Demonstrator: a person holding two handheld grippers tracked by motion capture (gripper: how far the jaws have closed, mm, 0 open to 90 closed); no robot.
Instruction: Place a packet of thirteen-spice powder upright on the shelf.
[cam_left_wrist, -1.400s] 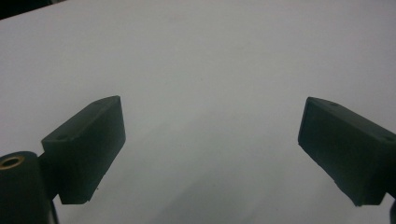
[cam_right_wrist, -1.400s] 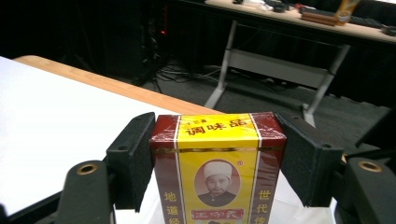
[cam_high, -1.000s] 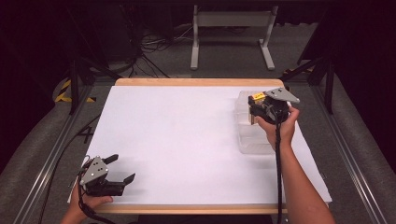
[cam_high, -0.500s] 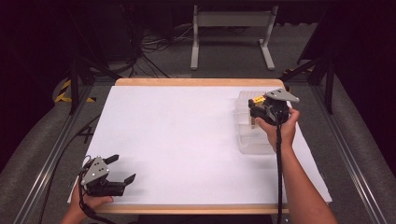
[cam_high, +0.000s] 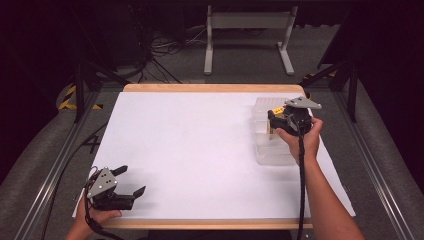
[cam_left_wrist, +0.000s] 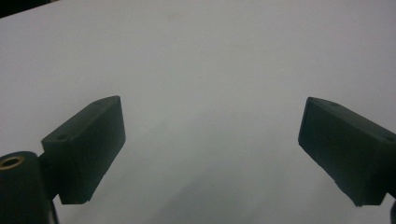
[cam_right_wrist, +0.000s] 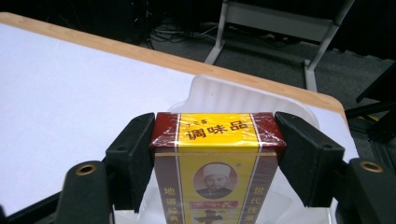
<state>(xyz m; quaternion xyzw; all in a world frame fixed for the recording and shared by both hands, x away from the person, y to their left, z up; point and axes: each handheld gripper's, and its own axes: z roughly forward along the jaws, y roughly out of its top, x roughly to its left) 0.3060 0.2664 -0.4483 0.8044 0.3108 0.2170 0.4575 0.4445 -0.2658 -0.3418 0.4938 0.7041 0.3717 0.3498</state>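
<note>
Apparently midway: my right gripper (cam_right_wrist: 212, 149) clamps the seasoning box (cam_right_wrist: 215, 163) above the clear tray (cam_high: 272, 150), not yet set down; left gripper (cam_high: 129, 181) idles, jaws apart.

We saw our right hand-held gripper (cam_right_wrist: 212, 140) clamped on a red-and-yellow box (cam_right_wrist: 215, 158), above a clear plastic tray (cam_right_wrist: 233, 95) on the white worktop (cam_right_wrist: 70, 84).

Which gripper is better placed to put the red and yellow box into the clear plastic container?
The right gripper: its jaws clamp the red and yellow box directly above the clear plastic container. The left gripper rests open and empty at the near left corner of the white table.
</note>
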